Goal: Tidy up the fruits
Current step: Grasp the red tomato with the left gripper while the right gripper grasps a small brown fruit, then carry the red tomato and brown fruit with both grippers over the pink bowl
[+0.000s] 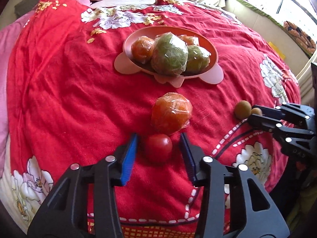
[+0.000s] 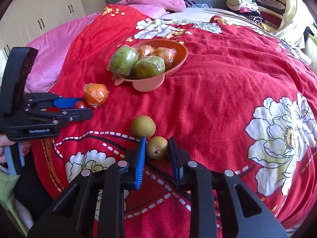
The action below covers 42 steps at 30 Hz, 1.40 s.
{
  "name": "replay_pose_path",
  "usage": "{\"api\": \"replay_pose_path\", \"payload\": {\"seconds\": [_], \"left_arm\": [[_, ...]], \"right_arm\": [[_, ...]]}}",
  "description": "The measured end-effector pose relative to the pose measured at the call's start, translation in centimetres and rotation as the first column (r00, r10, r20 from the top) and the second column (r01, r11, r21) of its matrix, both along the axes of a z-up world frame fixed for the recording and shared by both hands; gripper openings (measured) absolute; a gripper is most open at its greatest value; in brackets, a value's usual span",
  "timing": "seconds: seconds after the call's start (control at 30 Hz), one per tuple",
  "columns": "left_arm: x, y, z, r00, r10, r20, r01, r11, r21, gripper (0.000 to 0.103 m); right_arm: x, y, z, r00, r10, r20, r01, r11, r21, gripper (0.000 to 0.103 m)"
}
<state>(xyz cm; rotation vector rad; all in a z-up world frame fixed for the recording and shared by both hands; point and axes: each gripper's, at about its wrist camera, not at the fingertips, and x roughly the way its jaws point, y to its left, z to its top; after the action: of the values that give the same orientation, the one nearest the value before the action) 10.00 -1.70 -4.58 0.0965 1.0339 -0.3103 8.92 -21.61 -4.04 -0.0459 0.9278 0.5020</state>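
Observation:
A small red tomato (image 1: pixel 158 147) lies on the red floral bedspread between the blue pads of my left gripper (image 1: pixel 158 134), with a gap on each side, so the jaws stand open around it. Just beyond it rests a plastic-wrapped orange (image 1: pixel 171 113). My right gripper (image 2: pixel 157 139) is shut on a small brown fruit (image 2: pixel 157 147), both pads touching it. A second, larger brown fruit (image 2: pixel 143 126) sits just beyond that. Further back, a pink bowl (image 2: pixel 185 53) holds wrapped green fruits (image 2: pixel 123 60) and wrapped oranges.
Pink pillows (image 2: pixel 154 0) lie at the head of the bed. A pile of clothes (image 2: pixel 255 6) sits at the far right, and white wardrobe doors (image 2: pixel 39 15) stand at the left. A hand (image 2: pixel 8 146) holds the left gripper's handle.

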Motion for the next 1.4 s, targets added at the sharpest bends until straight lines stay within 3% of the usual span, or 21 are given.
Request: {"api": "replay_pose_path", "payload": {"seconds": [0.2,0.37,0.77,1.4], "left_arm": [[0.2,-0.1,-0.2,1.0,-0.005,0.004,0.005,1.0,0.019,0.029],[0.2,0.3,0.3,1.0,-0.005,-0.003,0.005,1.0,-0.026,0.02],[0.3,1.0,2.8,1.0,0.003,0.012,-0.001,0.994,-0.107,0.02],[5.0,1.2,6.4,0.998,0.021,0.067,-0.013,0.994,-0.109,0.02]], "right_arm": [[-0.2,-0.3,0.2,1.0,-0.008,-0.007,0.008,1.0,0.02,0.022],[-0.3,-0.6,0.8,1.0,-0.017,0.003,0.017,0.999,0.029,0.022],[0.5,-1.7,2.7,0.998,-0.05,0.037,0.048,0.997,0.059,0.022],[4.9,-1.0,5.6,0.995,-0.038,0.093,0.029,0.995,0.092,0.022]]}}
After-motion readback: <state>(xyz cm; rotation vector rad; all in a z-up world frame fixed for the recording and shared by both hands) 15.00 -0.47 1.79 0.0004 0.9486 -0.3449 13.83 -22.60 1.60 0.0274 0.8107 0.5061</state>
